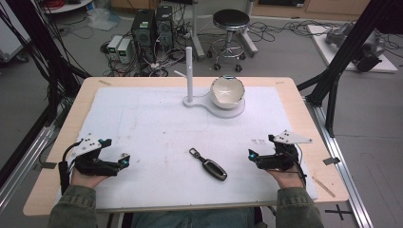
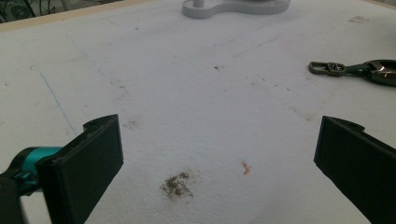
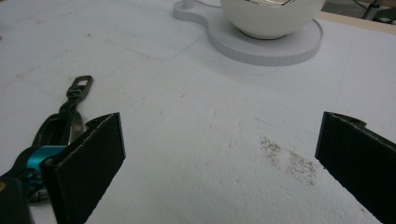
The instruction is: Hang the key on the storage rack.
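Observation:
A dark car key fob [image 1: 214,169] with a metal clip strap [image 1: 195,153] lies on the white mat [image 1: 152,128], near the front middle. My left gripper [image 1: 114,152] rests on the mat to its left, jaws wide apart and empty. My right gripper [image 1: 260,146] rests to its right, likewise open and empty. In the left gripper view the fob's clip [image 2: 329,68] lies far right, beyond the open gripper [image 2: 219,158]. In the right gripper view the fob [image 3: 60,122] sits partly behind the left jaw of the open gripper [image 3: 219,158].
A white stand has an upright post [image 1: 189,73] and a round base [image 1: 236,112] carrying a white bowl [image 1: 227,91] at the back middle. The wooden table edge [image 1: 304,118] frames the mat. Black frame struts [image 1: 332,85] stand at the right; a stool [image 1: 231,21] and computers [image 1: 149,28] sit behind.

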